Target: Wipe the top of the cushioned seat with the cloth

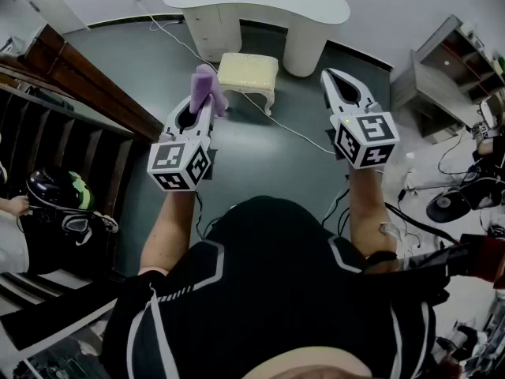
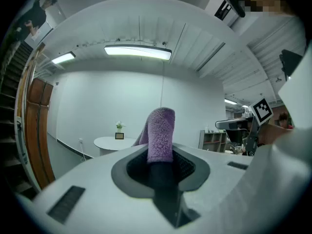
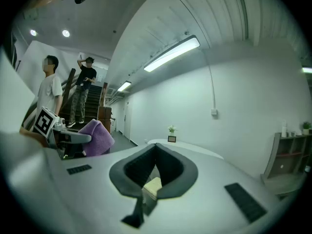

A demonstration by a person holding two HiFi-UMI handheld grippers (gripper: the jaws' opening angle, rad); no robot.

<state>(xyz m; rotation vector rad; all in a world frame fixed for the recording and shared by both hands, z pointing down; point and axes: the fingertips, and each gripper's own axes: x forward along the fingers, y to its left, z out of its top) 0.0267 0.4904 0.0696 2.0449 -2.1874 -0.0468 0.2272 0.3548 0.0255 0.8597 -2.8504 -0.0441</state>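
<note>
The cushioned seat (image 1: 248,71) is a small cream stool on the grey floor, ahead of both grippers and below them. My left gripper (image 1: 202,95) is shut on a purple cloth (image 1: 207,84), held in the air just left of the stool. In the left gripper view the cloth (image 2: 161,133) sticks up from between the jaws of that gripper (image 2: 161,149). My right gripper (image 1: 332,76) is held up to the right of the stool, shut with nothing in it. A bit of the cream seat (image 3: 152,185) shows through the jaw opening of the right gripper (image 3: 156,146).
A white curved desk (image 1: 256,6) stands behind the stool, and a white cable (image 1: 293,133) runs across the floor beside it. Wooden stairs and rail (image 1: 79,77) line the left, shelves (image 1: 442,69) the right. Two people (image 3: 85,89) stand by the stairs.
</note>
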